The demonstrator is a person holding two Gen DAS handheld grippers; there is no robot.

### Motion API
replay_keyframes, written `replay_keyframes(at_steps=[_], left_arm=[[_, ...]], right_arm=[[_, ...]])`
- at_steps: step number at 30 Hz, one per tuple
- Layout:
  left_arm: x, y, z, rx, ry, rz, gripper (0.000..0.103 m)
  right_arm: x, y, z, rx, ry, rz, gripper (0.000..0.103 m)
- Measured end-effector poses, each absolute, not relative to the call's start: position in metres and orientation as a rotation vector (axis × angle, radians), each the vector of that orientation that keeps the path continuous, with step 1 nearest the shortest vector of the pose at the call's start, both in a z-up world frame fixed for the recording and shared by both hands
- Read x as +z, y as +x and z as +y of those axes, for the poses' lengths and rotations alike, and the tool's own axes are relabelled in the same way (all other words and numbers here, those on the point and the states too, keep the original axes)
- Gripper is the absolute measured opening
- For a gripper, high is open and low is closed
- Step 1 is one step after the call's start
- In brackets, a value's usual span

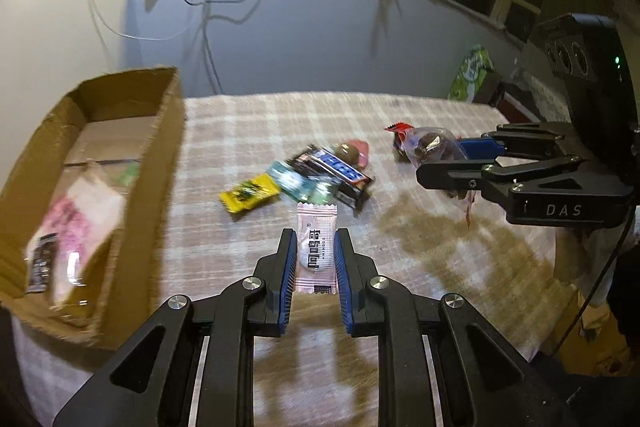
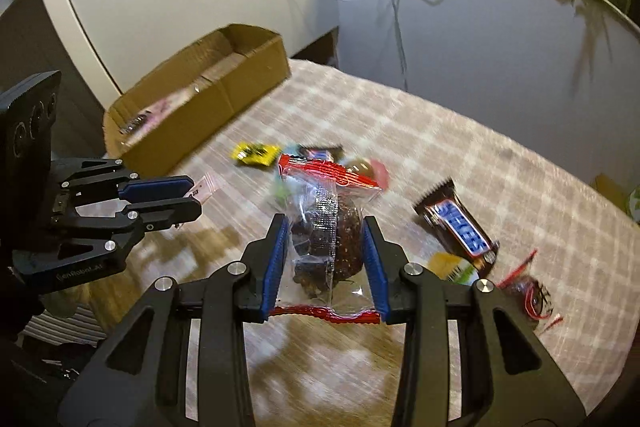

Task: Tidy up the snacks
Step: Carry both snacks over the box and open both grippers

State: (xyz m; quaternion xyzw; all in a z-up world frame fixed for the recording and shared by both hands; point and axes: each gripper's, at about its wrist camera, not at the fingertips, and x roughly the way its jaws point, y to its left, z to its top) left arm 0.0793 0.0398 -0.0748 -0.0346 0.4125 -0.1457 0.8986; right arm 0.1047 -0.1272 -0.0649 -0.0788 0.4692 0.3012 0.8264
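Pink candy sachet (image 1: 316,251) clamped in left gripper (image 1: 316,247); clear cookie packet (image 2: 324,247) clamped in right gripper (image 2: 325,255); cardboard box (image 1: 168,147) left.

A checked cloth covers the counter (image 1: 400,115). A cardboard box (image 1: 132,155) sits at nine o'clock; a loose cluster of snack packets (image 1: 304,179) lies mid-counter; a Snickers bar (image 2: 460,227) rests at three o'clock.
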Motion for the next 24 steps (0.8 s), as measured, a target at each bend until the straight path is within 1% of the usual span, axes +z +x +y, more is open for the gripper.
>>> replay_keyframes(at_steps=[5,12,24], left_arm=[[-0.061,0.071,0.065,-0.255,-0.105,0.815,0.017],[-0.056,0.064,0.104,-0.185,-0.149,0.786,0.017],[-0.058,0.058,0.149,-0.092,-0.196,0.766,0.017]], right_arm=[[-0.053,0.106,-0.099,0.671,-0.187,0.969,0.039],[-0.040,0.108,-0.054,0.735,-0.215,0.937,0.039],[-0.042,0.116,0.023,0.840,-0.257,0.931,0.039]])
